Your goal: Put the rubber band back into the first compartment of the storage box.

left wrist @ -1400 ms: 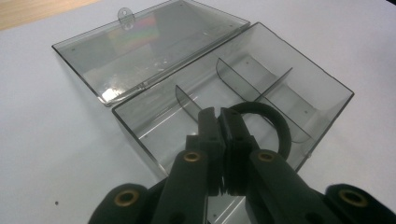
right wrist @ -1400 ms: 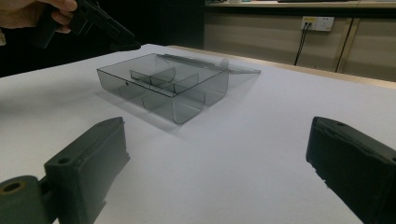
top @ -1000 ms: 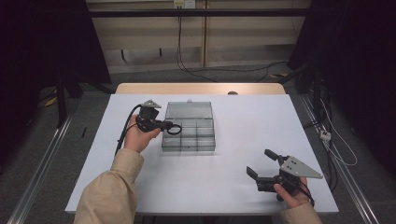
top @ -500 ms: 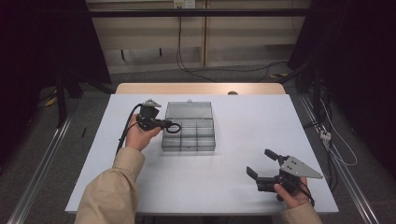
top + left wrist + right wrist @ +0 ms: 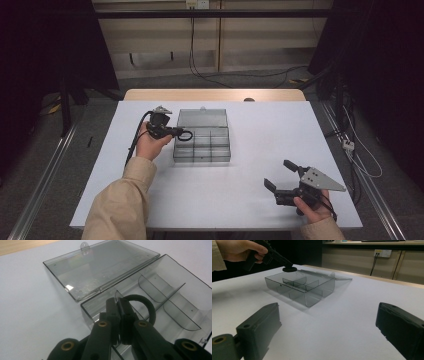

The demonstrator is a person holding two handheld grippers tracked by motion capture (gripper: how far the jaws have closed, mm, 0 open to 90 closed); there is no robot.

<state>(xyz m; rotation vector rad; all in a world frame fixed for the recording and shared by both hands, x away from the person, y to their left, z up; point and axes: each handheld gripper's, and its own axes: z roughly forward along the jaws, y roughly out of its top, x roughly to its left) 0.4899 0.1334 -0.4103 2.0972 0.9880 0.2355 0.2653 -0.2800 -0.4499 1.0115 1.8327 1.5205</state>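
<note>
left gripper (image 5: 176, 133): jaws clamped, hand raised | right gripper (image 5: 280, 181): jaws wide apart; hand low

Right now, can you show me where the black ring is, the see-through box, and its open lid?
black ring (image 5: 146, 305): left gripper view, on its curved top, beyond the shut jaws.
see-through box (image 5: 202, 159): high view, on its near front wall.
open lid (image 5: 100, 267): left gripper view, on the flat middle panel.

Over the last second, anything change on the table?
No visible change. The left gripper stays shut on the black ring at the near-left corner of the open clear box; the right gripper stays open, off to the box's right.
</note>
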